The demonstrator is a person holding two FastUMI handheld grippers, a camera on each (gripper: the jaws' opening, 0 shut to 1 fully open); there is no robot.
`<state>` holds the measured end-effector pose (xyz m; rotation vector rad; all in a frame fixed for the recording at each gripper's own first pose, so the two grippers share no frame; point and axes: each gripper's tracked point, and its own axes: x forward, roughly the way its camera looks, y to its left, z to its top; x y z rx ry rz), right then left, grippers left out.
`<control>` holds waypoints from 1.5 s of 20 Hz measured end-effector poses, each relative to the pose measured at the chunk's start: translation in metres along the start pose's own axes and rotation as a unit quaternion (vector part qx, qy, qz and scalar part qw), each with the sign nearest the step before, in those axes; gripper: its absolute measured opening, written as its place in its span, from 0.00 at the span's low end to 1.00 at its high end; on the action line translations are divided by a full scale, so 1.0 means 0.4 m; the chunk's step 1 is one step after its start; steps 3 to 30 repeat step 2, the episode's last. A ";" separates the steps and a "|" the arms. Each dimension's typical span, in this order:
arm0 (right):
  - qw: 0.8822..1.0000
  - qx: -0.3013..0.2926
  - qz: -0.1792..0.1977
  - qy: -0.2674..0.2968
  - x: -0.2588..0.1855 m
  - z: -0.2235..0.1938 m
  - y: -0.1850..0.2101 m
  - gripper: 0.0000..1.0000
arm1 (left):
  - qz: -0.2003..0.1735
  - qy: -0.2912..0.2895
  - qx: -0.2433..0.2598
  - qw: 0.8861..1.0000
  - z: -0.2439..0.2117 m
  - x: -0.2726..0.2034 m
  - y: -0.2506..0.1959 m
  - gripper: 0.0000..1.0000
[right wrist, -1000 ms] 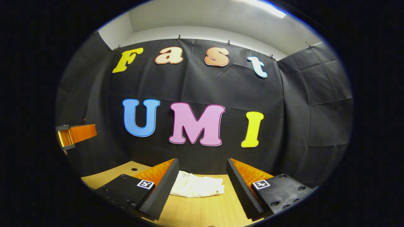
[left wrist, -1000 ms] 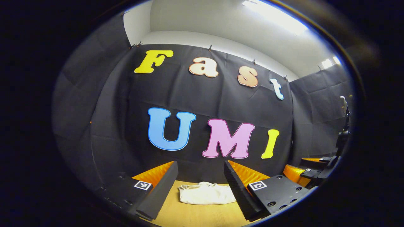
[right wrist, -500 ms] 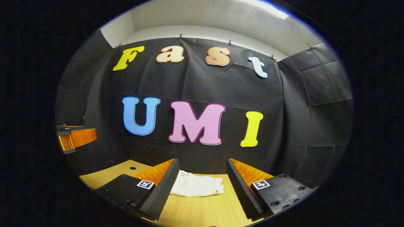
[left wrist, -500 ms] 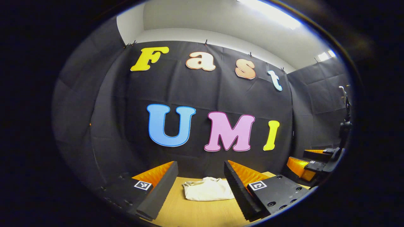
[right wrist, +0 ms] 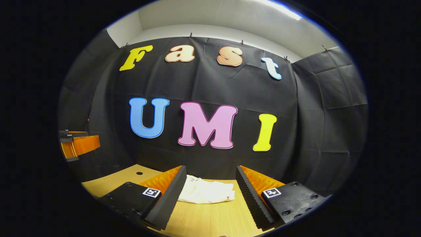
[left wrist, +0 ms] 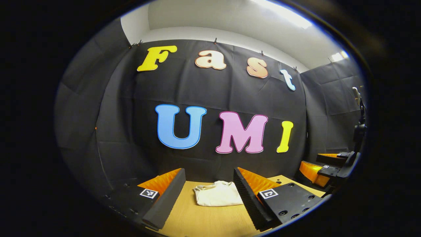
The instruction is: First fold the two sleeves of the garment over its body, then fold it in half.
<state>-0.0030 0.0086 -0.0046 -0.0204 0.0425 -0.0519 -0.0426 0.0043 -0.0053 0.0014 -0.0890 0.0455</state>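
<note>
A cream-white garment lies folded into a small flat bundle on the wooden table, close to the back wall. In the right gripper view the same garment rests ahead between the fingers. My left gripper is open, held above the table, short of the bundle, with nothing between its fingers. My right gripper is open too, also back from the cloth. In the left gripper view the right gripper hangs at the far right. In the right gripper view the left gripper floats at the far left.
The wooden table runs up to the black cloth wall. A small round hole sits in the tabletop at the left. A dark stand rises at the right edge.
Both grippers have tilted slightly downward and shifted, so the garment sits a little higher in each view. The garment itself has not moved.
</note>
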 end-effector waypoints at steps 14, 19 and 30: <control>1.000 0.001 -0.004 0.003 -0.003 -0.007 -0.013 0.96 | 0.011 0.003 0.007 1.000 -0.004 0.001 0.008 0.95; 1.000 0.001 -0.004 0.003 -0.003 -0.007 -0.013 0.96 | 0.011 0.003 0.007 1.000 -0.004 0.001 0.008 0.95; 1.000 0.001 -0.004 0.003 -0.003 -0.007 -0.013 0.96 | 0.011 0.003 0.007 1.000 -0.004 0.001 0.008 0.95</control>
